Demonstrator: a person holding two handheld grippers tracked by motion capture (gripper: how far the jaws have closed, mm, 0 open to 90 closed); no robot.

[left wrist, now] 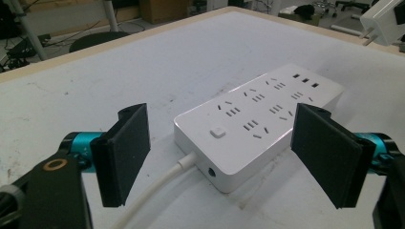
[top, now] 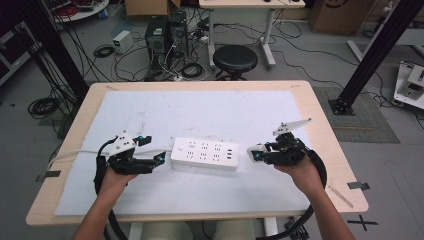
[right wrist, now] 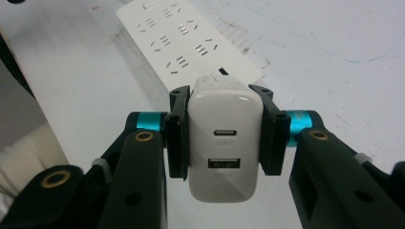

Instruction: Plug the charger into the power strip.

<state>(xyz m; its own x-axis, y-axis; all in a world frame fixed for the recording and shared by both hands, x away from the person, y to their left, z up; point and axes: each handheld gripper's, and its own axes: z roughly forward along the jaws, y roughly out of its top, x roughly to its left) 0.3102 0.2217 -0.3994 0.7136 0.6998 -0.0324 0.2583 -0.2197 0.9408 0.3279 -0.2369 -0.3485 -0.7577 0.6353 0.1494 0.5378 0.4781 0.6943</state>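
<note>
Your right gripper (right wrist: 224,138) clasped the white USB charger (right wrist: 223,143) by its 2 flat sides, just beyond the power strip (top: 205,154) lying mid-table. Your left gripper (left wrist: 224,157) stood spread around the strip's cord end. Charger likely light, rigid, slick-shelled.

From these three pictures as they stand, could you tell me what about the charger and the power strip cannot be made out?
- Charger prongs: in the right gripper view its own body hides them; in the left gripper view the top edge cuts it off.
- Power strip cable's far end: runs off the bottom edge in the left gripper view.
- Strip's switch state: too small in the high view.
- Charger port labels: blurred.
</note>
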